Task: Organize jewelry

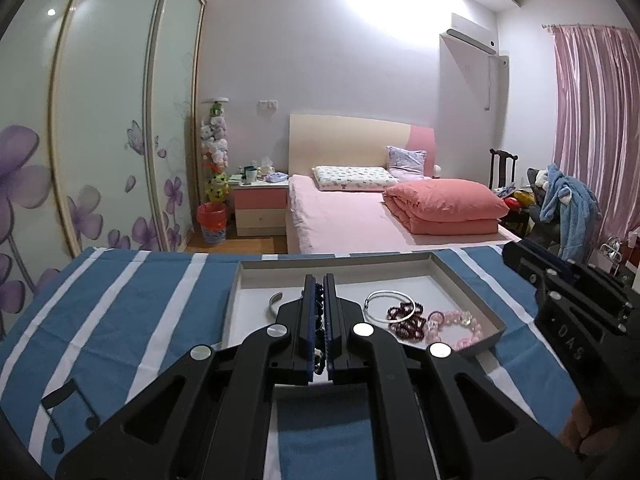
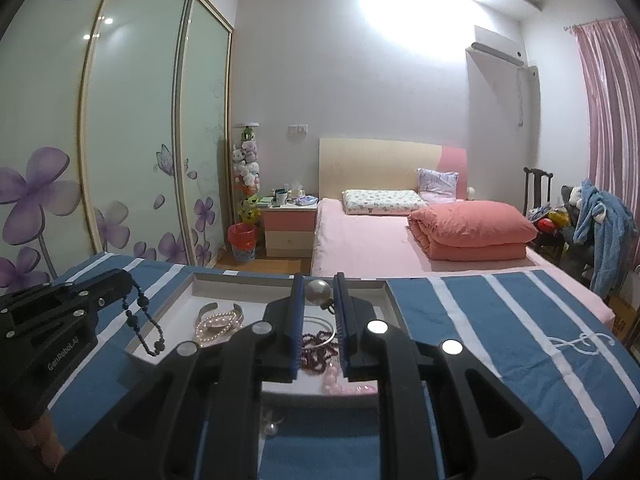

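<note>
My left claw [image 1: 319,284] is clamped on a dark bead necklace [image 2: 138,312]; from its own camera the strand is almost wholly hidden between the blue pads, only a few dark round beads showing in the slit. The right wrist view shows it better: it hangs in a loop from that claw, over the tray's left rim. My right claw [image 2: 319,292] holds a large grey pearl-like ball [image 2: 319,291] between its fingers, with a small dark fitting below it that I cannot make out; the pads sit against its sides. The tray [image 1: 460,276] is shallow, rectangular, grey-walled with a white floor; its near edge is cut off by my own black linkages in both views. Inside lie a plain silver bangle [image 1: 390,306], a string of dark red beads [image 1: 408,318] touching it, glossy pink beads [image 1: 454,322] at the near right corner, an open metal cuff [image 1: 276,304] partly hidden behind my left finger, and a pale pearl strand [image 2: 218,326] just beside the cuff. A small pearly item below the tray in the right view is too blurred to identify. The tray rests on a blue cloth [image 1: 132,304] with white stripes and a music-note print, slightly creased. Beyond stand a pink bed [image 1: 360,216] with a folded coral quilt [image 1: 444,206], flower-printed sliding wardrobe doors [image 1: 100,120], and pink curtains [image 1: 596,120].
</note>
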### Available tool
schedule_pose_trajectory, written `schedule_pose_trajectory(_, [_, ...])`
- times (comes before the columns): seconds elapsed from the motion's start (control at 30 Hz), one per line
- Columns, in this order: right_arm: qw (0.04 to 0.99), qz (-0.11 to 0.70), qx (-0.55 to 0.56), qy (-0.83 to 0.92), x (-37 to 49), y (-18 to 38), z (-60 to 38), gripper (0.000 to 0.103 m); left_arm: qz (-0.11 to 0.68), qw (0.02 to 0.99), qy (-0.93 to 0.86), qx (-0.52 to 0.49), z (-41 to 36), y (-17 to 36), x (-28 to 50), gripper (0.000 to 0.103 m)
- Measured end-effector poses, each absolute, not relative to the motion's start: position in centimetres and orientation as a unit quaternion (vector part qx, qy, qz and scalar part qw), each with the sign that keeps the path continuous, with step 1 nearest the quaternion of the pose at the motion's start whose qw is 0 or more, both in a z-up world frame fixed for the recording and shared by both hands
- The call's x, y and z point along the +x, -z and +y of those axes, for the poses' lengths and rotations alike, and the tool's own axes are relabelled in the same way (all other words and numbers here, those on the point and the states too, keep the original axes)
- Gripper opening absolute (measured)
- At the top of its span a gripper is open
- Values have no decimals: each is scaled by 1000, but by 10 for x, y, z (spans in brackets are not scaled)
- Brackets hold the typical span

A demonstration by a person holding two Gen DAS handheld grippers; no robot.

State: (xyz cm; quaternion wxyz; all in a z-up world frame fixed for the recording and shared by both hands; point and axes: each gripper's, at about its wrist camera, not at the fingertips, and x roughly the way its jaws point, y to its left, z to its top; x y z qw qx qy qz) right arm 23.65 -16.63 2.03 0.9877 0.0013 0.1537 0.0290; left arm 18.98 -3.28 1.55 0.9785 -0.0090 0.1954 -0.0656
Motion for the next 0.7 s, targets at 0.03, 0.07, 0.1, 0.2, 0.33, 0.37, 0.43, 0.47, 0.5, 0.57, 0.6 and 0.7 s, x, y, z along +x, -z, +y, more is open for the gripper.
schedule_pose_trajectory(0.03, [987, 158, 5, -31, 243, -19, -167, 15, 199, 978, 69, -14, -32, -15, 196, 4])
schedule_pose_trajectory(0.07, [986, 163, 8, -32, 249, -18, -167, 15, 202, 977, 71, -18, -32, -15, 202, 4])
schedule_pose_trajectory(0.1, [985, 171, 14, -35, 258, -16, -169, 15, 204, 976, 73, -21, -32, -15, 206, 4])
schedule_pose_trajectory(0.2, [981, 190, 24, -41, 278, -10, -171, 15, 212, 974, 77, -31, -30, -11, 221, 4])
schedule_pose_trajectory(0.33, [974, 218, 31, -48, 303, 2, -168, 15, 221, 972, 76, -33, -32, -4, 236, 4])
schedule_pose_trajectory(0.37, [972, 227, 34, -52, 311, 6, -168, 15, 225, 971, 76, -31, -35, -2, 241, 4])
schedule_pose_trajectory(0.43, [969, 239, 36, -55, 322, 11, -167, 15, 233, 969, 80, -29, -38, 4, 247, 4])
schedule_pose_trajectory(0.47, [966, 247, 38, -58, 328, 14, -166, 15, 236, 968, 82, -29, -39, 6, 250, 4])
schedule_pose_trajectory(0.5, [965, 254, 41, -60, 333, 17, -165, 15, 238, 967, 84, -28, -40, 7, 252, 4])
schedule_pose_trajectory(0.57, [961, 267, 47, -63, 341, 23, -166, 15, 242, 966, 90, -27, -42, 10, 257, 4])
schedule_pose_trajectory(0.6, [959, 272, 50, -65, 345, 26, -166, 15, 244, 965, 93, -26, -44, 11, 259, 4])
schedule_pose_trajectory(0.7, [955, 285, 56, -65, 352, 33, -168, 15, 251, 963, 98, -27, -46, 15, 266, 4])
